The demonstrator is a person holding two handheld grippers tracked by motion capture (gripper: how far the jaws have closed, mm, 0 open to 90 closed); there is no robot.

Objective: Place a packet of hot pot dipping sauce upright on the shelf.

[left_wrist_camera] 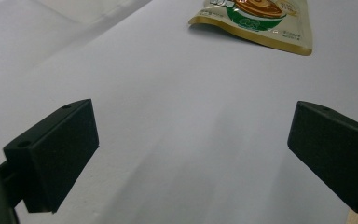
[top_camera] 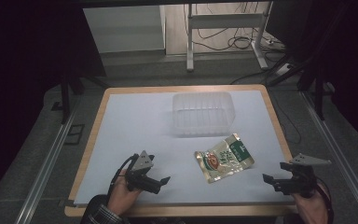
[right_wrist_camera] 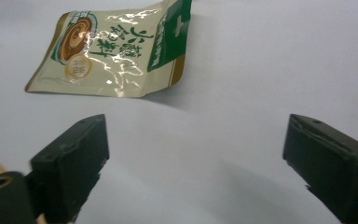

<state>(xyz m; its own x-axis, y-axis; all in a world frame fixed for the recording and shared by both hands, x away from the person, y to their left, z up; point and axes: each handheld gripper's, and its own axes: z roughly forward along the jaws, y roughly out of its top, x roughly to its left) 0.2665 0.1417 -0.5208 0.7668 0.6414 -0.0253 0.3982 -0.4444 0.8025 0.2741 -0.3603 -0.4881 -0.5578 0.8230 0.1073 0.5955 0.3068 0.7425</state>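
A flat food pouch point(top_camera: 224, 157), cream with green and gold printing and a picture of a dish, lies on the white sheet point(top_camera: 135, 126) that covers the bench point(top_camera: 99, 113). It rests right of the sheet's centre and toward the near edge, turned at an angle, its green-banded end pointing far and right. In the left claw view the pouch point(left_wrist_camera: 256, 21) appears at the top, well ahead of the jaws; in the right claw view the pouch point(right_wrist_camera: 116, 51) lies closer, just beyond the jaws, with one corner slightly lifted off the sheet.

Just beyond the pouch, toward the far edge, stands a clear plastic container point(top_camera: 202, 113), upright and open at the top; pouch and container are near each other but apart.

The left claw point(top_camera: 161, 183) is held low near the sheet's near edge, left of the pouch and well apart from it, its jaws pointing right. Its jaws stand wide and released, with bare sheet between them. The right claw point(top_camera: 271, 181) is held at the near right corner of the bench, right of the pouch and apart from it, its jaws pointing left. Its jaws likewise stand wide and released, with nothing between them.

A hand point(top_camera: 123, 197) in a checked sleeve holds the left claw; another hand point(top_camera: 313, 208) holds the right.
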